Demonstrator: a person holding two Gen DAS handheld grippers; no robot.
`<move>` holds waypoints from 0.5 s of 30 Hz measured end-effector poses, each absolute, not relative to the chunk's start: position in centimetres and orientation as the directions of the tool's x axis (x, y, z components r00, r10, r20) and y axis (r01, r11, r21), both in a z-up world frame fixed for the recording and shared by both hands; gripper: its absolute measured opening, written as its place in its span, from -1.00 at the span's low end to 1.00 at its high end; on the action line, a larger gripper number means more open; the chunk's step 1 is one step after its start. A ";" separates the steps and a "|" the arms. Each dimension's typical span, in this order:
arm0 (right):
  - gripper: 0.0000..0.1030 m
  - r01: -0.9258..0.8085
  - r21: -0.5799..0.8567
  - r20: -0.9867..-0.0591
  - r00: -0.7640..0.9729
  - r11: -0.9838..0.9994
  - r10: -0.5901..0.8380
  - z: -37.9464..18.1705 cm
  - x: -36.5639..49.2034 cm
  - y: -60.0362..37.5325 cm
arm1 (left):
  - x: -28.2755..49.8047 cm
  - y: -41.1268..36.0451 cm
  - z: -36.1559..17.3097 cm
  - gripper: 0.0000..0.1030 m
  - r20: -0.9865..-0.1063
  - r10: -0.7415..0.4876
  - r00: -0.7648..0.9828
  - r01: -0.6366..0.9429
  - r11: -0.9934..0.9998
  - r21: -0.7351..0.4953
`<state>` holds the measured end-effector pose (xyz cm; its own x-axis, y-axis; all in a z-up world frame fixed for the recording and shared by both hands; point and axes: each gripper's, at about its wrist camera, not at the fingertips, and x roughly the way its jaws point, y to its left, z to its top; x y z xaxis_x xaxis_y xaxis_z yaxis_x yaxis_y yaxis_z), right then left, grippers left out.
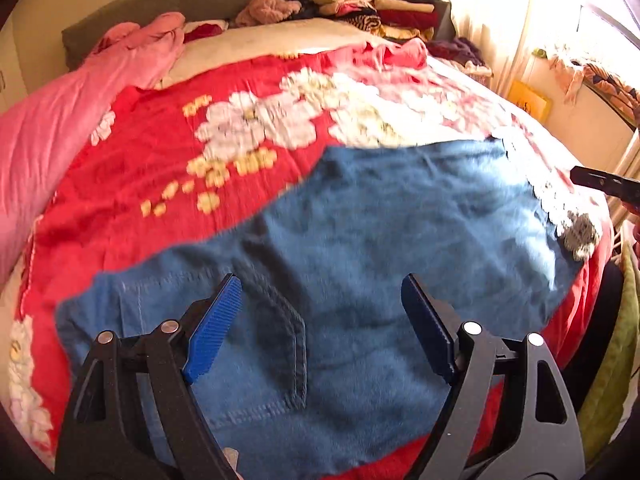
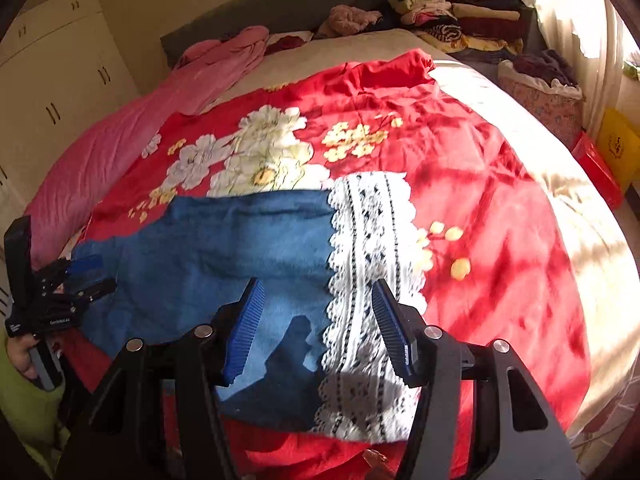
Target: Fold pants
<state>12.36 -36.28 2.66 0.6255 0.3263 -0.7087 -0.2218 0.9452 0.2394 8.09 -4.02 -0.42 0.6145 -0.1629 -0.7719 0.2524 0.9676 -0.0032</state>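
Two handheld grippers hover over a bed covered by a red blanket (image 1: 132, 152) printed with white and yellow flowers. Blue denim pants (image 1: 360, 248) lie flat on the blanket, spread across the near part of the bed.

Seen from the left gripper (image 1: 320, 320), the pants fill the space directly below and ahead of it. Its blue ribbed pads (image 1: 214, 330) stand wide apart, with nothing pinched between them. A stitched back pocket (image 1: 280, 340) of the pants lies under the gap between the fingers.

Seen from the right gripper (image 2: 318, 322), the pants end in a band of white lace trim (image 2: 368, 240) with dark patterning. That trim lies just below and ahead of this gripper, toward its right finger. Its pads are partly spread and clear of the cloth, holding nothing. Its shadow falls on the denim and lace beneath.

To the far left of the right gripper, the left gripper sits over the opposite end of the pants. A pink quilt (image 2: 132, 136) is bunched along the far left side. Folded clothes (image 2: 460, 12) are stacked beyond the head of the bed.
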 end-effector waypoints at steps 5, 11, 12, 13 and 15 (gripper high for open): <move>0.06 -0.178 0.288 -0.699 0.633 0.941 0.333 2.9 16.9 -38.0 | 10.8 -4.6 1.8 0.46 -0.742 -0.180 0.646 0.249 0.968 -0.018; 0.06 -0.130 0.329 -0.744 0.575 0.935 0.341 0.3 21.4 -39.2 | 14.5 -5.4 1.8 0.46 -0.746 -0.212 0.631 0.249 0.966 -0.065; 0.06 -0.129 0.332 -0.751 0.564 0.934 0.344 -0.2 21.8 -39.1 | 15.2 -5.5 1.4 0.46 -0.752 -0.215 0.623 0.246 0.967 -0.073; 0.06 -0.132 0.334 -0.758 0.551 0.933 0.349 -0.8 22.3 -39.0 | 15.7 -5.7 0.9 0.46 -0.759 -0.214 0.615 0.243 0.967 -0.077; 0.06 -0.132 0.334 -0.769 0.534 0.933 0.351 -1.9 23.1 -38.8 | 16.9 -5.9 -0.1 0.46 -0.771 -0.212 0.600 0.236 0.968 -0.082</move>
<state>23.08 -38.81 -1.92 0.5339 0.3512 -0.7692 -0.1325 0.9332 0.3342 16.90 -5.95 -0.11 0.6003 -0.2115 -0.7713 0.2356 0.9684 -0.0822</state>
